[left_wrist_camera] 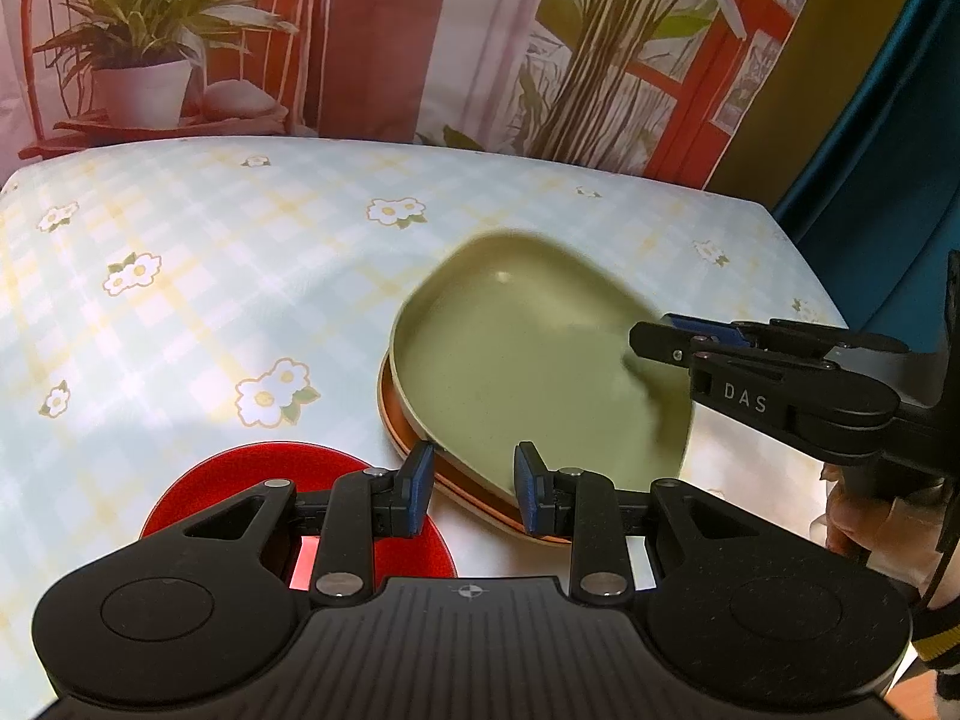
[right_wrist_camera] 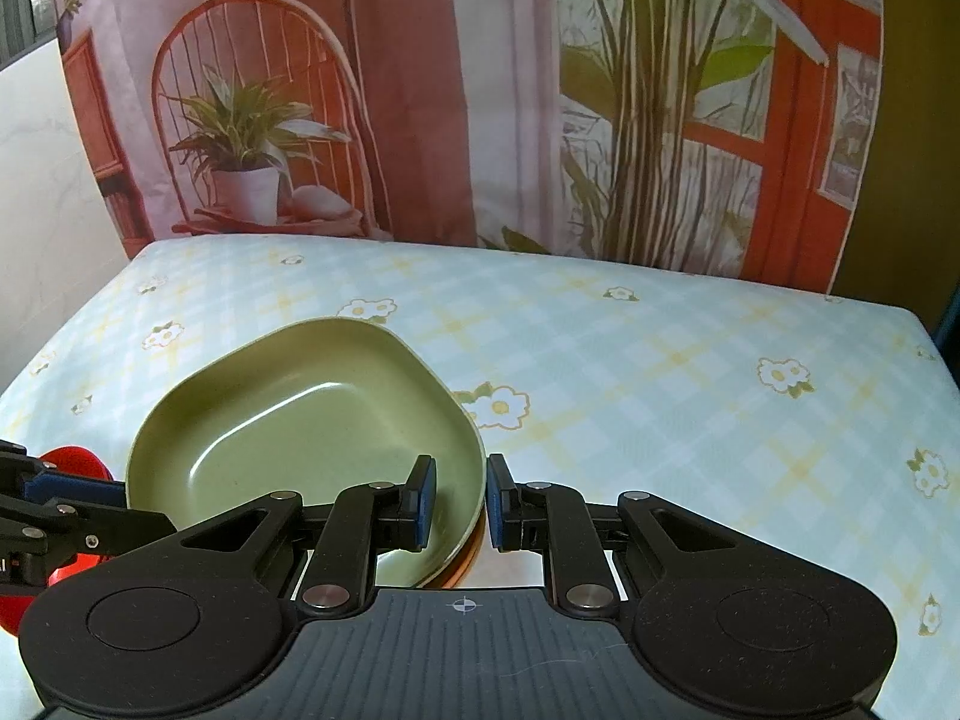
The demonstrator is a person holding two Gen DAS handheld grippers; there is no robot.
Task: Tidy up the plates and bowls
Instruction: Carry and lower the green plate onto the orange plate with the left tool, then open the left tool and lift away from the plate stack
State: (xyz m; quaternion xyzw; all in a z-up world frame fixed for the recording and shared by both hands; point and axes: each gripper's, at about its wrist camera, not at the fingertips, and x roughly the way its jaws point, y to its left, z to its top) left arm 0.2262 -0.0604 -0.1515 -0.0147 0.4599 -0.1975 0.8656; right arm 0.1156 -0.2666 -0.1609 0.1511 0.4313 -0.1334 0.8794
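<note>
A green dish lies nested on an orange plate right of the table's middle; it looks blurred. My right gripper is shut on its near-right rim, one pad inside the wall and one outside. In the left wrist view the right gripper reaches in from the right onto that rim. My left gripper hovers over the stack's near edge with its pads apart, nothing pressed between them. A red bowl sits just left of it, partly hidden by the fingers. The red bowl peeks out behind the left gripper.
The table wears a pale checked cloth with daisy prints. A printed backdrop of plants and a chair hangs behind the far edge. A dark blue curtain stands at the right. A person's hand holds the right gripper's handle.
</note>
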